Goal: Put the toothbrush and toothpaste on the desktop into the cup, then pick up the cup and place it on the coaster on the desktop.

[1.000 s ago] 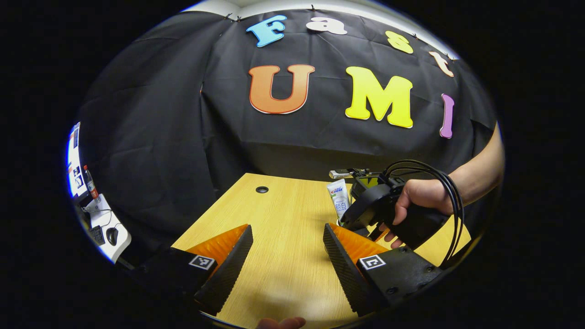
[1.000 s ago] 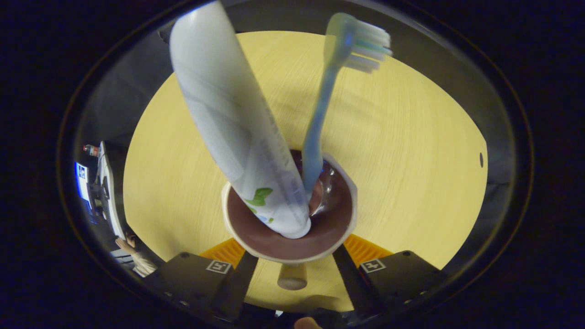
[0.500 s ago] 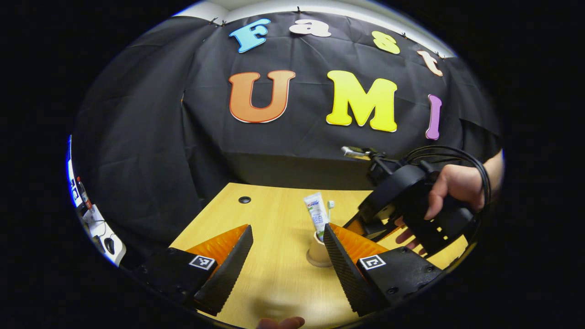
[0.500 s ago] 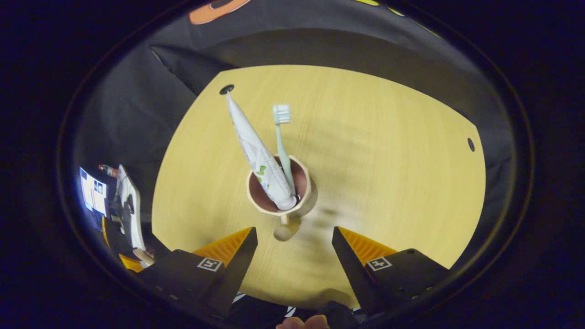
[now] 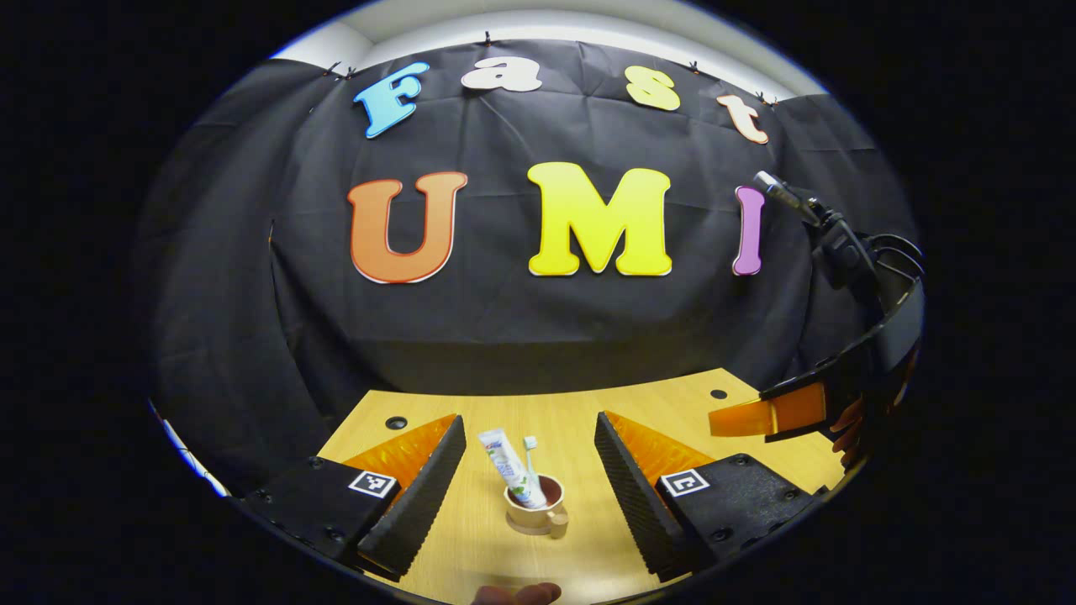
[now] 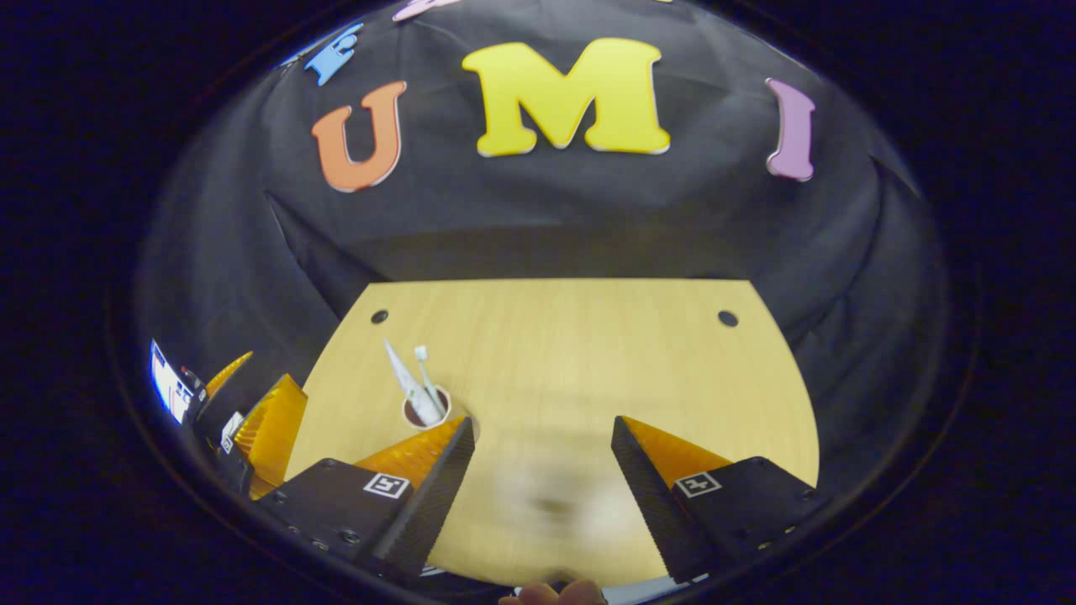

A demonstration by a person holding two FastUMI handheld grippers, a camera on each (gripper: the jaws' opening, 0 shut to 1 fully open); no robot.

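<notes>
Since a second ago the right gripper [image 6: 542, 437] has let go of the cup and drawn back and up from directly above its mouth, so the whole tabletop now shows beyond its fingers. Both grippers have their jaws spread wide with nothing between them.

In the left gripper view, the left gripper [image 5: 530, 437] hangs above the near edge of the light wooden desktop [image 5: 580, 412], and the small beige ceramic cup with a brown inside and a side handle [image 5: 538, 508] stands between its fingers, farther off and untouched. In the cup lean a white toothpaste tube [image 5: 504, 458] and a pale green toothbrush [image 5: 531, 458], bristles up. The cup rests on a flat round base that may be the coaster; I cannot tell for sure. The tube carries small print, too small to read.

Farther right in that view, the right gripper [image 5: 756, 416] is raised well clear of the desktop, cables looping above it.

In the right gripper view the cup [image 6: 426, 410] sits just beyond the left finger, toothpaste tube [image 6: 408, 386] and toothbrush [image 6: 427, 378] upright in it. The left gripper [image 6: 252, 416] shows at the far left.
</notes>
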